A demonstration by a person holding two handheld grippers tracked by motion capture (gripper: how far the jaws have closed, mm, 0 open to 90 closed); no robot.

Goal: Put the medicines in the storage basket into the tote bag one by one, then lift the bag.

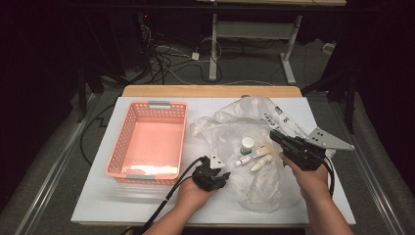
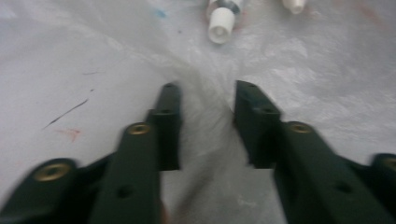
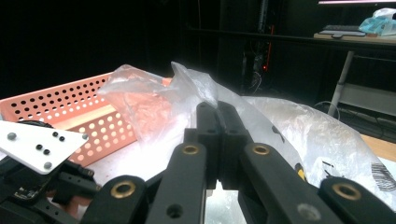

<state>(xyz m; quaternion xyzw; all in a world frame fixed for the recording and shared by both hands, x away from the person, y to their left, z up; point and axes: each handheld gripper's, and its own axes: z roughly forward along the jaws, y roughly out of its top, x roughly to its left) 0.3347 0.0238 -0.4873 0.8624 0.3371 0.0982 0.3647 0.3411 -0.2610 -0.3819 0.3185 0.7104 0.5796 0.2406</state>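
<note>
The right hand-held gripper (image 1: 280,138) was clamped together on the bag (image 1: 254,122), pinching a fold and lifting it. The left hand-held gripper (image 2: 205,100) pointed down at the bag's near side, jaws apart with film bunched between them, pads not yet pressing. Just ahead of it lay a white-capped tube (image 1: 253,156), with a small dropper bottle (image 1: 261,163) beside it and a round jar (image 1: 247,143) a little farther off. The pink basket (image 1: 147,142) sat off to that gripper's left on the desk (image 1: 93,200).

The step looked like opening the bag to get at its contents. Next, I'd judge, the left jaws needed to close on film alone.

Dark print on the bag beyond the right gripper was too small to read.
</note>
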